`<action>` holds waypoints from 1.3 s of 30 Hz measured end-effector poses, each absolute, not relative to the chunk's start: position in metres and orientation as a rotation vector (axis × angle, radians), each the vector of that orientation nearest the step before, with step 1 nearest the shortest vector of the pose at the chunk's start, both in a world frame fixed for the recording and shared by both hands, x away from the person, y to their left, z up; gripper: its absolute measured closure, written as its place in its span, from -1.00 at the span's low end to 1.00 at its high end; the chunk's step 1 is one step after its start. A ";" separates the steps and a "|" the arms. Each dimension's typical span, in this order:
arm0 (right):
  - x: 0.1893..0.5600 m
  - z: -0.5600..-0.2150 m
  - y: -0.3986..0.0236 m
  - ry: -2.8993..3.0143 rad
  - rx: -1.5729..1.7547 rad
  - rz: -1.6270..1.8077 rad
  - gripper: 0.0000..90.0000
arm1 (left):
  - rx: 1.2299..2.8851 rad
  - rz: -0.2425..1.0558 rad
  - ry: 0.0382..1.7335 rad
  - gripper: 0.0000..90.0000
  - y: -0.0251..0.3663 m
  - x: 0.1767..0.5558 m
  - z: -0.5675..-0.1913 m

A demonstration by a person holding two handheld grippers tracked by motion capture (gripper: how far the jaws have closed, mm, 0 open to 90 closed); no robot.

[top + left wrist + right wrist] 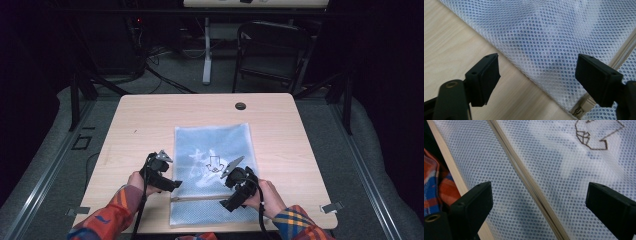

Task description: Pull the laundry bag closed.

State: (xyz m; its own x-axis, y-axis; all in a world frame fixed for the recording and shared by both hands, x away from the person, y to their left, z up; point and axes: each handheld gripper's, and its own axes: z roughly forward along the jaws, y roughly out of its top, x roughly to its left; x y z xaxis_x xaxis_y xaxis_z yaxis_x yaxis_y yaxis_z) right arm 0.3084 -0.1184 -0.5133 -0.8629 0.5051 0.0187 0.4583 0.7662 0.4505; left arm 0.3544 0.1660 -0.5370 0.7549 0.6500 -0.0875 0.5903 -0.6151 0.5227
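Note:
A white mesh bag (212, 145) lies flat on the wooden table (150, 120), with pale blue and white cloth showing through it. A beige zipper (200, 198) runs across it near the front. My left gripper (175, 185) hovers at the bag's left edge, open; in the left gripper view the bag's edge (554, 37) and the zipper's end (580, 111) lie below the jaws of my left gripper (537, 80), untouched. My right gripper (227, 204) is open over the bag's front right. In the right gripper view my right gripper (539, 205) straddles the zipper (524, 172).
A round cable hole (240, 106) sits near the table's far edge. A dark chair (270, 50) and a white desk leg (206, 50) stand beyond the table. The person's plaid sleeve (434, 182) is close to the table's front edge (449, 165).

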 end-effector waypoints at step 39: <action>0.305 -0.535 -0.008 2.909 0.508 0.868 0.31 | 2.435 -0.096 0.901 1.00 0.171 0.364 -0.555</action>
State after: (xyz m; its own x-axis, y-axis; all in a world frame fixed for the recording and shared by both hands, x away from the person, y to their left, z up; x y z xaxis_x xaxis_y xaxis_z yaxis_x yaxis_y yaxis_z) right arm 0.3048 -0.0083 -0.5354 -0.9436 0.3295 0.0331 0.2939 0.7869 0.5427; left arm 0.3640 0.1713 -0.5546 0.7744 0.5839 -0.2437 0.6222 -0.6329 0.4608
